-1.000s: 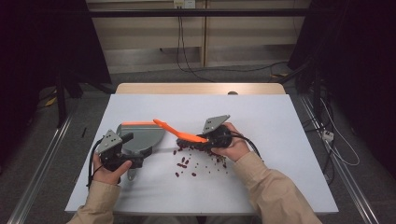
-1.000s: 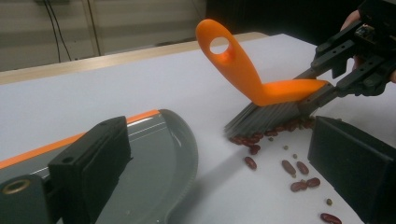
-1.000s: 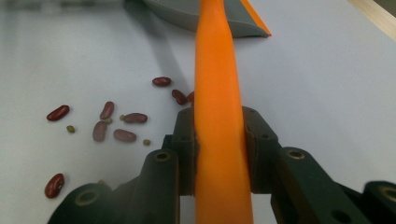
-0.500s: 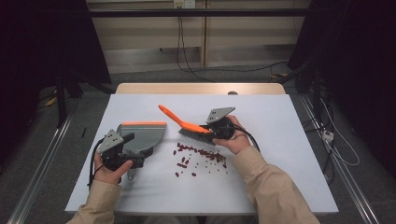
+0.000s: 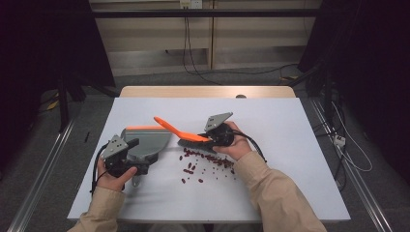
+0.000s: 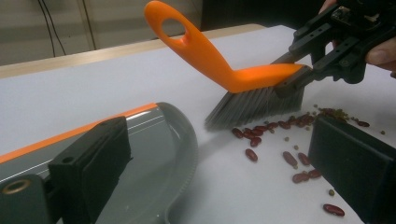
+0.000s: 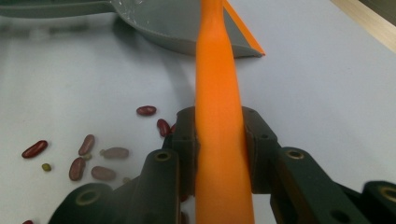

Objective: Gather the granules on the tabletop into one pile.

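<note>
An orange hand brush with grey bristles is held at its head by my right gripper, which is shut on it. In the right gripper view both jaws press the orange brush. The bristles touch the table at the far edge of a scatter of red beans. A grey dustpan with an orange lip lies left of the brush. My left gripper is at its near side. In the left gripper view its jaws stand wide apart across the dustpan's rim, with the brush and beans beyond.
A white sheet covers the table, with a wooden edge at the back. A few beans lie nearer the front. Cables run over the floor behind the table, and metal rails flank it.
My right gripper has shifted slightly away from me with the brush, and the orange handle now tilts more steeply up to the left. The left gripper and dustpan have stayed put.
</note>
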